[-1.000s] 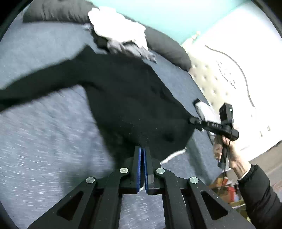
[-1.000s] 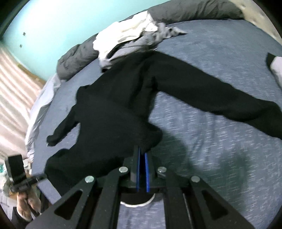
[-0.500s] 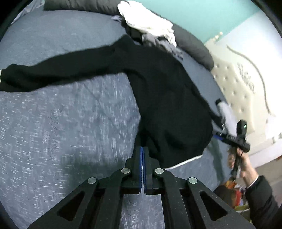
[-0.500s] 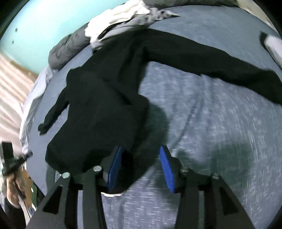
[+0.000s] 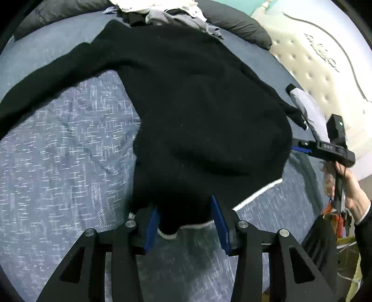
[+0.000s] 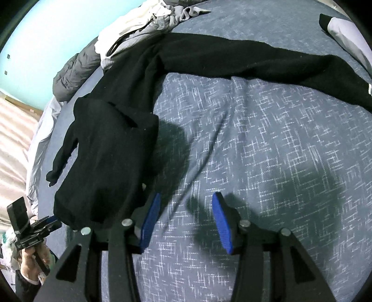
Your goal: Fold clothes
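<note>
A black sweater [image 5: 197, 104] lies spread on the blue patterned bed cover [image 5: 58, 174]. My left gripper [image 5: 186, 224] sits low over its near hem and its jaws are opening. The white-trimmed hem lies loose between the blue pads [image 5: 152, 227]. In the right wrist view the sweater [image 6: 104, 162] lies folded over itself, with one long sleeve [image 6: 255, 60] stretched to the right. My right gripper [image 6: 187, 220] is open over bare bed cover [image 6: 267, 151], just right of the sweater's edge, with nothing between its pads. Each view shows the other gripper at the sweater's side: the right gripper [image 5: 300, 148] and the left gripper [image 6: 52, 223].
A pile of white and grey clothes [image 5: 162, 14] and dark grey pillows [image 5: 239, 25] lie at the far end. A cream tufted headboard [image 5: 313, 69] stands to the right. A black and pale grey garment [image 5: 307, 106] rests near the bed's edge.
Both grippers came down onto the bed with the sweater's hem. The right gripper opened first and let go. The left was still shut half a second ago and now stands apart.
</note>
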`<state>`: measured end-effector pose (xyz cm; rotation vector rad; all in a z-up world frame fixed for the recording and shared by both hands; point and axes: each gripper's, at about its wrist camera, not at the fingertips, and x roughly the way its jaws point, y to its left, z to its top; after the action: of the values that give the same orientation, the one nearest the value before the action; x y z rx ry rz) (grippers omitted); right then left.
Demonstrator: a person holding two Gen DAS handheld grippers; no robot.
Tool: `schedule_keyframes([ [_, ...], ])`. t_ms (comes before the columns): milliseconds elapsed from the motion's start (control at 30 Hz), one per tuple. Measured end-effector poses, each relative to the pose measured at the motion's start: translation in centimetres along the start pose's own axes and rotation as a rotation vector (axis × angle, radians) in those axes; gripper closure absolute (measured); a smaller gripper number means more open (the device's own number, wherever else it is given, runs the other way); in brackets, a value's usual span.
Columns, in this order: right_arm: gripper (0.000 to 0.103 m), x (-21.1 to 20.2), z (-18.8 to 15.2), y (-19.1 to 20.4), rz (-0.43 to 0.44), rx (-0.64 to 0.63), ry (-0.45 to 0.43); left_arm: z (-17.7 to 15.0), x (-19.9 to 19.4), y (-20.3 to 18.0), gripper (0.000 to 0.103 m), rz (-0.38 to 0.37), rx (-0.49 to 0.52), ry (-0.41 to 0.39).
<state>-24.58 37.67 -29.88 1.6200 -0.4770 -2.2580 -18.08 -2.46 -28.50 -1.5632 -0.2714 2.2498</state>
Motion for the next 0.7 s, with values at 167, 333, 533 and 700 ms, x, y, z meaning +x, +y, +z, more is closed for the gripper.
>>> schedule_keyframes([
  [167,0.056,0.6,-0.5,0.9,0.009,-0.019,0.012,0.2,-0.4,-0.2,0.095,0.000,0.021,-0.014],
  [333,0.056,0.6,-0.4,1.9,0.023,-0.057,0.013,0.5,-5.2,3.1,0.095,-0.017,-0.058,-0.118],
  [533,0.055,1.2,-0.2,3.0,0.016,-0.066,0.014,0.6,-9.9,8.2,0.095,0.006,-0.164,-0.196],
  [700,0.055,2.0,-0.5,4.5,0.020,-0.089,0.023,0.9,-10.8,10.3,0.095,0.008,-0.219,-0.211],
])
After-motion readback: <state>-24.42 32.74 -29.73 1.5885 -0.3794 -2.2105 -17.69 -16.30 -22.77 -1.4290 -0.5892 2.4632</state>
